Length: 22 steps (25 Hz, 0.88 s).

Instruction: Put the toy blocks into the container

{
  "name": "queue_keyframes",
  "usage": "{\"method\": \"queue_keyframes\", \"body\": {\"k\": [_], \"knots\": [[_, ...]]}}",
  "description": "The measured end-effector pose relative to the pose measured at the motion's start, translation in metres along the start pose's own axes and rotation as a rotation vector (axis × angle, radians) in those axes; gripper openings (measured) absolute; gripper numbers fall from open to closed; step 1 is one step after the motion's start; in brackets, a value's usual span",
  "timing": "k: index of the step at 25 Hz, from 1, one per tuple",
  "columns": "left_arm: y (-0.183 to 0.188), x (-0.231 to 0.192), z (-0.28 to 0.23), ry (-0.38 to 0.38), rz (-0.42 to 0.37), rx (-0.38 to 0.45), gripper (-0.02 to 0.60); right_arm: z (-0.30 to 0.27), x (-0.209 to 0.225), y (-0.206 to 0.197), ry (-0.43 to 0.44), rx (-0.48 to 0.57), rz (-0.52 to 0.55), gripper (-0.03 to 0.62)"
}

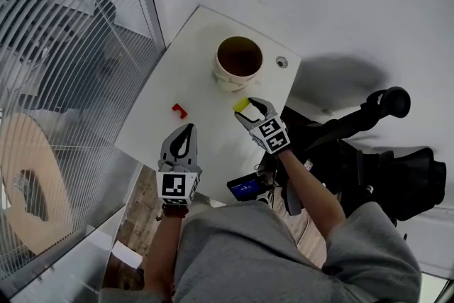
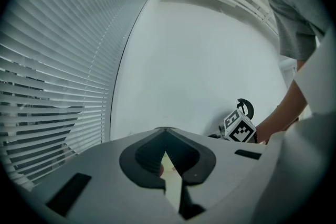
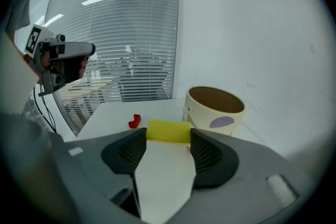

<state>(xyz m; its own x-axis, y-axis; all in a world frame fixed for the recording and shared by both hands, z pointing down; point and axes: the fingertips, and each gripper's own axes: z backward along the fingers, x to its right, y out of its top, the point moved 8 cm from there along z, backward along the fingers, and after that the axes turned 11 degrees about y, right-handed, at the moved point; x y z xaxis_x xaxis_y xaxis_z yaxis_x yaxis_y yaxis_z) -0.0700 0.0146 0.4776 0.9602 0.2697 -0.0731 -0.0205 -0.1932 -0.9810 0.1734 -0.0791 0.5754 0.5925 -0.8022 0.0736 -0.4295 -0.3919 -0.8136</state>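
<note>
Right at the fingers (image 3: 128, 152) of the right gripper (image 3: 168, 140), we have the yellow block (image 3: 168, 131) clamped: the two dark pads stand wide apart and press on its two ends, so its long axis runs straight across from one finger to the other, level with the tabletop (image 3: 115, 113). From the head view the same right gripper (image 1: 253, 108) shows the yellow block (image 1: 241, 105) poking out at its tip, and we judge it to be held a little above the surface, not resting on it. Just ahead of those fingers, and slightly to the right in the right gripper view, stands the container (image 3: 199, 113), a cream tub with a dark open mouth; its rim sits higher than the block, so we reckon the coming move is forward and up over that rim before the fingers let go. Off to the left, well apart from the tub, a red block (image 3: 135, 121) lies on the tabletop (image 1: 191, 60). Our left gripper (image 1: 186, 130) is the nearer one to that red block (image 1: 179, 111); its fingers (image 2: 142, 157) are drawn together at the tips and hold nothing. The container (image 1: 225, 80) stands near the far edge of the tabletop.
</note>
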Motion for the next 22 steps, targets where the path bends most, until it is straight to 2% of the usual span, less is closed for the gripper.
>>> {"method": "queue_keyframes", "body": {"k": [12, 22], "knots": [[-0.001, -0.004, 0.004, 0.018, 0.007, -0.002, 0.008, 0.011, 0.03, 0.064, -0.051, 0.112, 0.088, 0.273], [-0.001, -0.007, 0.005, 0.029, 0.005, -0.005, 0.008, 0.012, 0.051, 0.092, -0.088, 0.152, 0.122, 0.273]]}}
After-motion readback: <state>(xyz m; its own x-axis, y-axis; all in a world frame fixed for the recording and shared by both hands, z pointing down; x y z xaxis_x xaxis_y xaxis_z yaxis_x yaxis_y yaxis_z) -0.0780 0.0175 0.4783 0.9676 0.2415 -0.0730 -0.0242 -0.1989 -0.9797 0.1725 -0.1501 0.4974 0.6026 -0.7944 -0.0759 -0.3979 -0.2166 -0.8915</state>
